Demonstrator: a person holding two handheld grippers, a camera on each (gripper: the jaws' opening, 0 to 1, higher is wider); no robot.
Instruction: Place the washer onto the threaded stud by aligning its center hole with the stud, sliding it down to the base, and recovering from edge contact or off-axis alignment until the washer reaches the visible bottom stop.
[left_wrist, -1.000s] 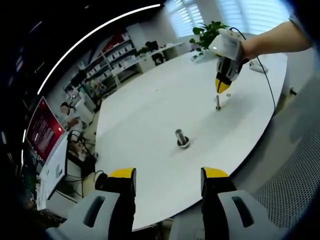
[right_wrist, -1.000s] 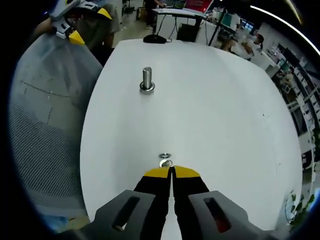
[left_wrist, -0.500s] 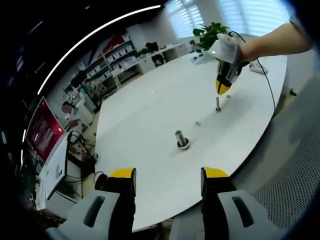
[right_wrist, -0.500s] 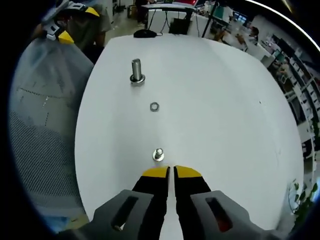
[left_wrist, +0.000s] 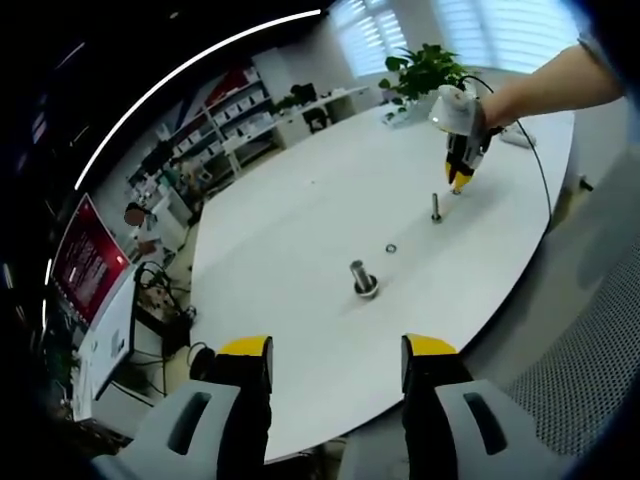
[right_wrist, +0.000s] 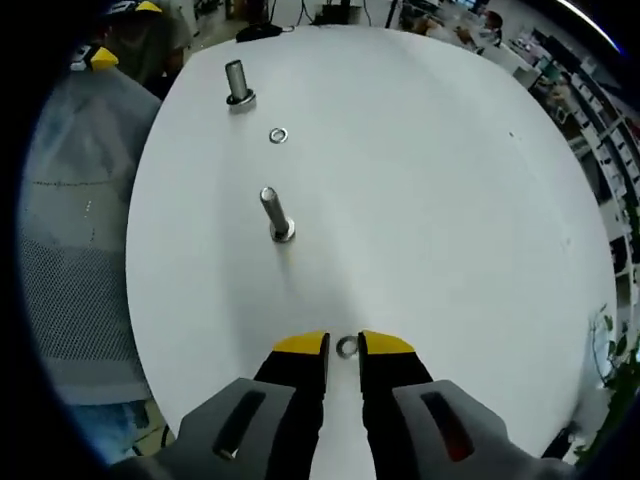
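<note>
Washer (right_wrist: 347, 347) flat on the bench, between the right gripper's (right_wrist: 344, 345) parted tips
Thin, stiff, likely slippery metal; pinch opposite rim edges; stud (right_wrist: 274, 214) stands beyond, mid-bench; left gripper (left_wrist: 336, 352) open, idle.

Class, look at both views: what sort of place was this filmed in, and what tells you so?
Probably an office or lab workroom: a large white table, shelving with storage bins along the wall, a red monitor screen and a potted plant by blinded windows.

Shiny metal washer (right_wrist: 347, 347) and stud (right_wrist: 274, 213); matt white table (right_wrist: 430, 180).
</note>
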